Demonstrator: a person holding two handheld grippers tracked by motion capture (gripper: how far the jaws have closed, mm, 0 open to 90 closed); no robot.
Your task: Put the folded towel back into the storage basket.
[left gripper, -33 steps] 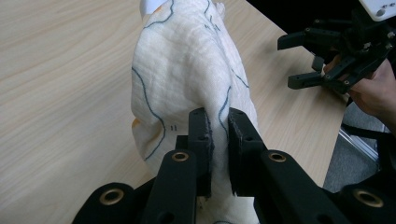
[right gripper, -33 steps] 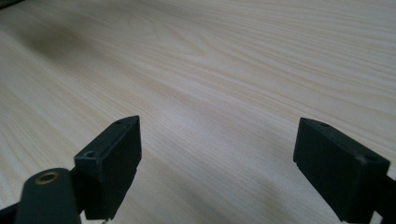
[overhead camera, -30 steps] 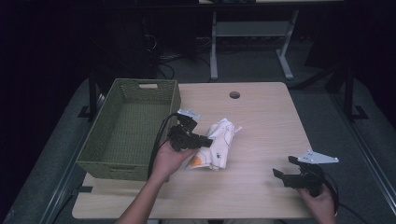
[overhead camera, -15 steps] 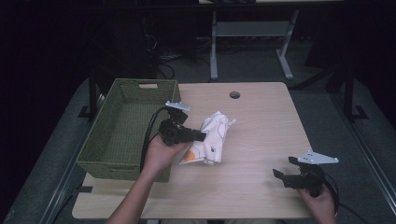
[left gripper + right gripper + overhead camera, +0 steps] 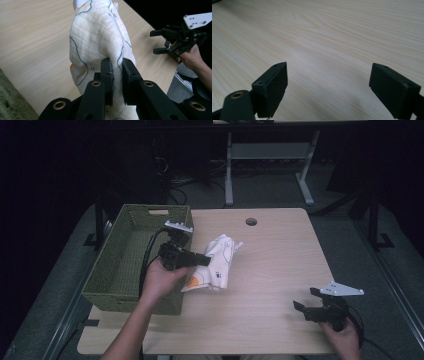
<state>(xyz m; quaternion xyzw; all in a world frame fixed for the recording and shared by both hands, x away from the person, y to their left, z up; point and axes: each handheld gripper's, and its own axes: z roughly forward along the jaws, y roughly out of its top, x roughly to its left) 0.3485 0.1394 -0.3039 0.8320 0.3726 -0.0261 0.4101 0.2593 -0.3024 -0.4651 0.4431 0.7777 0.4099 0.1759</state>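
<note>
Since the earlier frames the left hand-held gripper (image 5: 202,260) has gone up and left toward the basket (image 5: 107,287), dragging the white cloth (image 5: 217,262) with it; the cloth now sits closer to the basket's right wall and one end is lifted off the bench (image 5: 280,270). The right hand-held gripper (image 5: 306,301) has not moved.

Left hand-held gripper: clenched on a fold of the cloth. In the left gripper view the two black pads (image 5: 108,72) pinch a ridge of the fabric (image 5: 100,37) between them, with the rest of the cloth hanging forward and down onto the wood. The cloth is white, crinkled, with thin dark line print and a bit of orange at the near edge. In the high view it lies left of the bench's centre, just beside the basket, its far end still touching the bench top.

Right hand-held gripper: released, jaws wide apart, nothing between them. It hovers low at the near right corner of the bench, well apart from the cloth. The right gripper view shows bare wood grain (image 5: 332,37) between the two jaws.

The basket is green and woven and stands on the left side of the bench. A small round hole (image 5: 251,221) sits in the bench top at the far edge.
</note>
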